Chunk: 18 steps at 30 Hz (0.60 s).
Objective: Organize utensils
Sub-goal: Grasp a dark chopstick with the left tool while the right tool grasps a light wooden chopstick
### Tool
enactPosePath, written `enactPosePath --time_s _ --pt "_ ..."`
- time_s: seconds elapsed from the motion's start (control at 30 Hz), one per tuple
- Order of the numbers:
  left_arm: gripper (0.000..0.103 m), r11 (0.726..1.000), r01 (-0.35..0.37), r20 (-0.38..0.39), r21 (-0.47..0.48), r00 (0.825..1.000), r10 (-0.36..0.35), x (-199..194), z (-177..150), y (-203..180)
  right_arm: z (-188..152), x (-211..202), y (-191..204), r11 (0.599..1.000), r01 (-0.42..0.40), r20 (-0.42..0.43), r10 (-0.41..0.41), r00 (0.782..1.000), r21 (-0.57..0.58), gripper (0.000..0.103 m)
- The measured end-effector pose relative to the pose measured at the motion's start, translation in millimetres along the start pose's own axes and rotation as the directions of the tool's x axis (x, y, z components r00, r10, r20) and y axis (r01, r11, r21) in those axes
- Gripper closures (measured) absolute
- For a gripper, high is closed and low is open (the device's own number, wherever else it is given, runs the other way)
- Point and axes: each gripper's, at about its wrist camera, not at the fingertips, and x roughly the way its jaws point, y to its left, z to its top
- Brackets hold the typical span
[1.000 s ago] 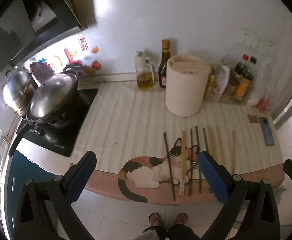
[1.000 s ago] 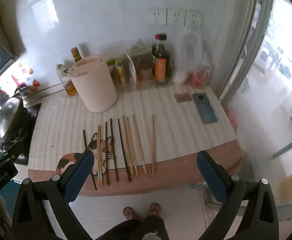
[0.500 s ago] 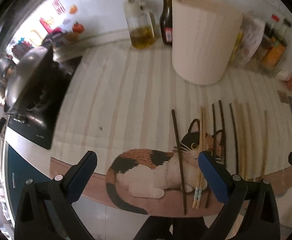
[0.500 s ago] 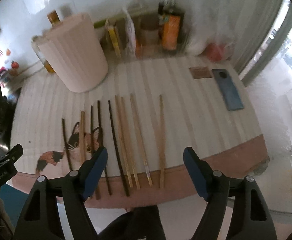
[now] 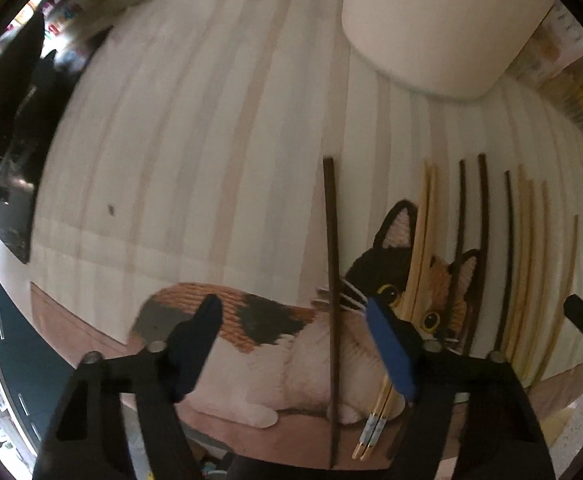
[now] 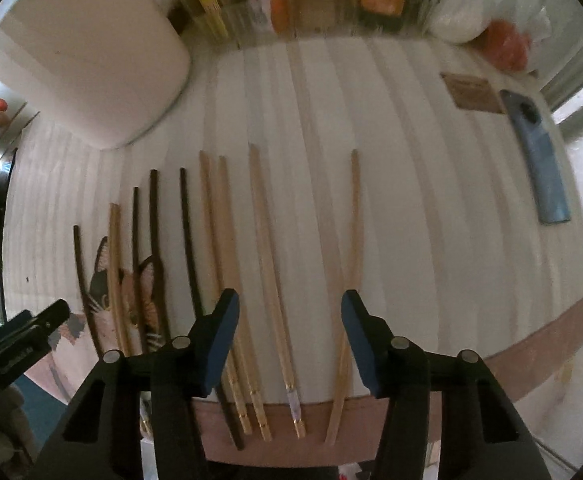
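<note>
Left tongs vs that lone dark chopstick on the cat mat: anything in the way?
Nothing visible. The left tongs are open and straddle the dark chopstick, which lies bare on the cat mat. The nearest neighbour, a light chopstick pair, lies apart beyond the right finger.

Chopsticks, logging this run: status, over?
Left gripper open, straddling dark chopstick. Right gripper open over light chopstick. Nothing gripped. Path unobstructed.
</note>
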Motion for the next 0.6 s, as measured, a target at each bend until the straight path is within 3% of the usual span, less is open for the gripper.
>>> enactPosePath --time_s 0.07,0.23,0.33,0.47,0.6 --pt "0.048 1.0 -0.002 -0.012 -0.002 1.0 0.002 9.2 1.3 -1.1 2.6 7.3 -0.8 1.0 -0.004 -0.016 0.004 1.0 -0.01 0.05" --pt "0.056 1.0 -0.021 -0.011 -0.003 1.0 0.02 20.2 2.8 1.4 6.5 20.0 3.0 0.999 -0.017 -0.044 0.015 0.999 -0.039 0.054" --pt "0.069 1.0 -0.01 0.005 0.011 1.0 0.01 23.3 4.9 0.3 9.2 28.3 6.5 0.998 -0.03 -0.055 0.027 0.998 -0.051 0.057" --pt "0.093 0.999 0.005 0.016 0.033 1.0 -0.005 20.1 4.2 0.5 11.6 42.3 8.3 0.997 -0.027 -0.078 0.022 0.997 -0.071 0.069" --pt "0.098 0.999 0.013 0.013 0.035 1.0 -0.014 19.4 7.2 4.2 6.9 44.5 13.5 0.994 0.007 -0.061 -0.014 0.998 -0.109 0.083"
